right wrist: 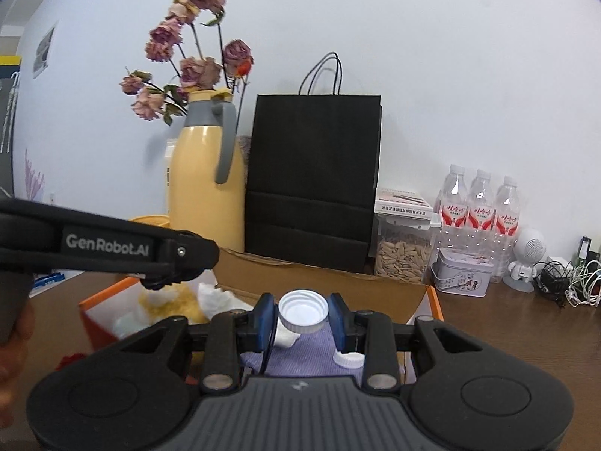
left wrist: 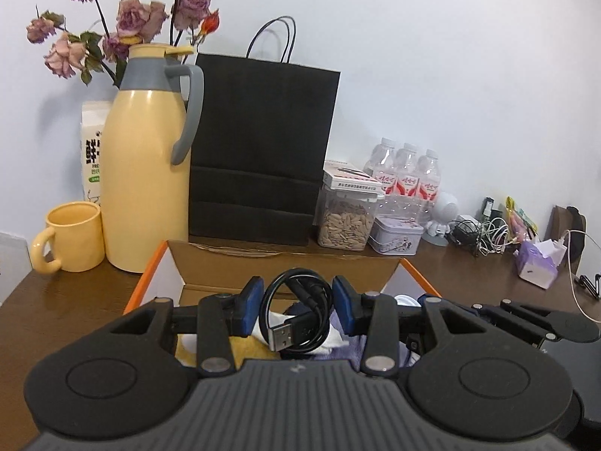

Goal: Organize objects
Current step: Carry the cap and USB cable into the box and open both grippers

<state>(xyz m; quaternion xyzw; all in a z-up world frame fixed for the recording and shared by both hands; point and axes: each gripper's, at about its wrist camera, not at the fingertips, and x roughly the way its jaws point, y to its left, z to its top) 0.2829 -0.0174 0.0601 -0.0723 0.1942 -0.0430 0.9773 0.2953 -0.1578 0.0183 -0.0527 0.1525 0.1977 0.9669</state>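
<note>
Two loads are gripped above the open box (left wrist: 285, 263): the left gripper (left wrist: 295, 306) pinches a coiled USB cable (left wrist: 296, 312), and the right gripper (right wrist: 302, 314) clamps a white cap (right wrist: 302, 310). The coil, likely springy, may slip free. The crowded grippers could collide over the box.

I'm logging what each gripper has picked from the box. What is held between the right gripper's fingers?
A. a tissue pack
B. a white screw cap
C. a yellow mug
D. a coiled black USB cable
B: in the right wrist view the right gripper is shut on a white screw cap, while the coiled black USB cable sits in the left gripper.
</note>
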